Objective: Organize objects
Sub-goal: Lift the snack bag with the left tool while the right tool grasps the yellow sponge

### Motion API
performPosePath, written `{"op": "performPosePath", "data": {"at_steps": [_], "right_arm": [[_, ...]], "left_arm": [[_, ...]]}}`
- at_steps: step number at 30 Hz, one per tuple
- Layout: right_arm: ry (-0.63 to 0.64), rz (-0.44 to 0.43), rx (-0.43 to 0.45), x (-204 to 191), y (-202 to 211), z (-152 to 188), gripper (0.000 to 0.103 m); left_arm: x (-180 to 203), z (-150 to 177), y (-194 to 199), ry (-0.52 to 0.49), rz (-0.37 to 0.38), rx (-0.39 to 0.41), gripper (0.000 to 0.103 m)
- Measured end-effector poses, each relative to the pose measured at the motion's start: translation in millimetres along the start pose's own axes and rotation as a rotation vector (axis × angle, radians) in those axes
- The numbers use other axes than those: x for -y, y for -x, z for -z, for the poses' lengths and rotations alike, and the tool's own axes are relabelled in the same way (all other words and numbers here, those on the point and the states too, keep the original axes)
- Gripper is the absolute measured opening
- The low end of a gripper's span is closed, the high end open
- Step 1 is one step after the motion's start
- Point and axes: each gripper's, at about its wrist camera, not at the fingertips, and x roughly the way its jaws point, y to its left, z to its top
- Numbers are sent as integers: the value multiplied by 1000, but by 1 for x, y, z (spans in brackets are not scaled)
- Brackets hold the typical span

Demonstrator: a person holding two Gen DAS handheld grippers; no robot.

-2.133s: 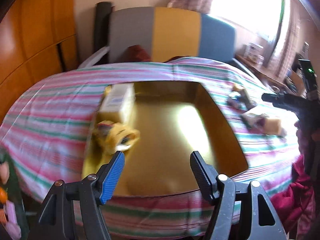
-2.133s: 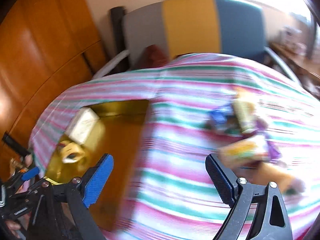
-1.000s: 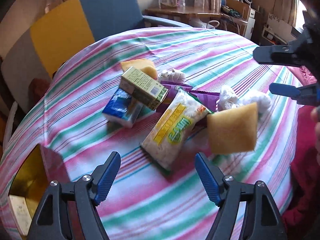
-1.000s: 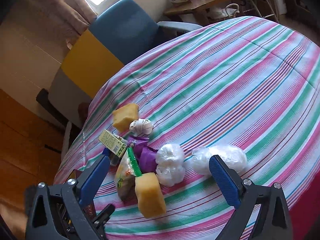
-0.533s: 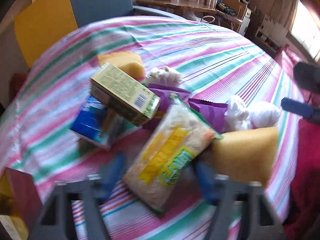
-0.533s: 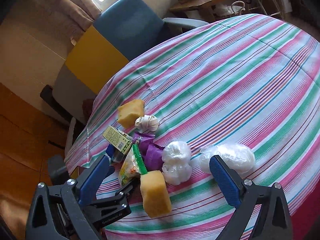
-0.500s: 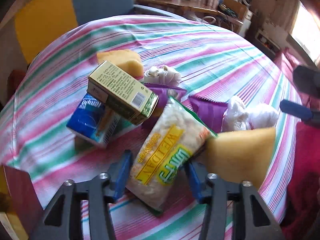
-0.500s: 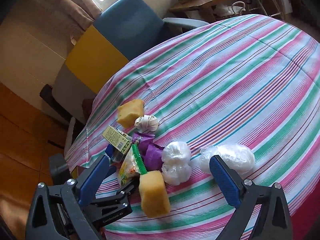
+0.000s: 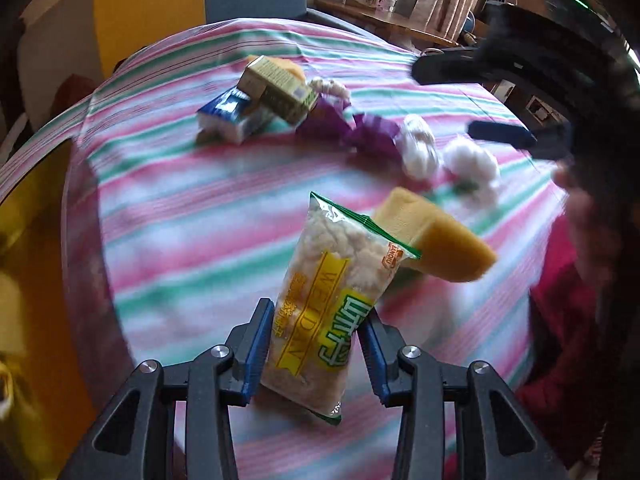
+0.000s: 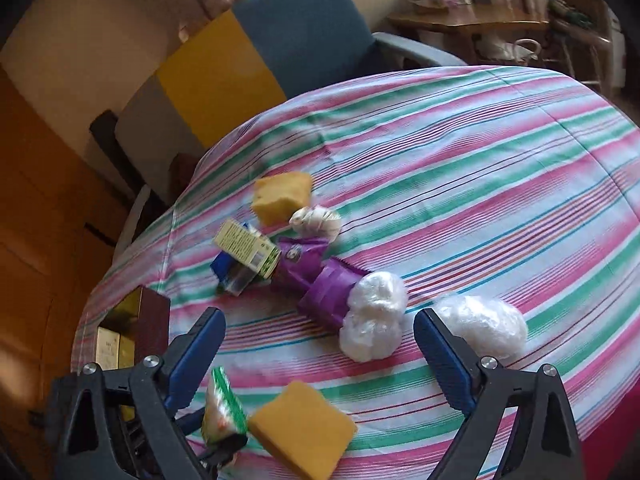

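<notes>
Now grasped: left tongs clenched on the snack packet, having just closed.
Packet sits between their pads, lifted beside the yellow sponge; right tongs gape empty above the tabletop.

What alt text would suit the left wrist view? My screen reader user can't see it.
The left tool grips a clear snack bag with a yellow label, its pads pressing the bag's lower sides above a striped tablecloth. A yellow sponge lies just right of the bag; farther back sit small cartons, purple wrappers and white plastic-wrapped bundles.
</notes>
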Motion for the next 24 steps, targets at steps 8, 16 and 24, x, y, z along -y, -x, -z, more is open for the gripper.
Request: {"op": "performPosePath", "data": {"at_steps": [8,16,24], "right_arm": [[134,-33,-162,-25,-27,17,96],[192,-21,-242,-33,-41,27,96],[371,-73,-397,-67,-55,52,96]], "left_arm": [[7,32,13,-20,-23,24,42],[7,45,18,-21,-5,32,42],[-4,62,55,-21,33,82,42]]}}
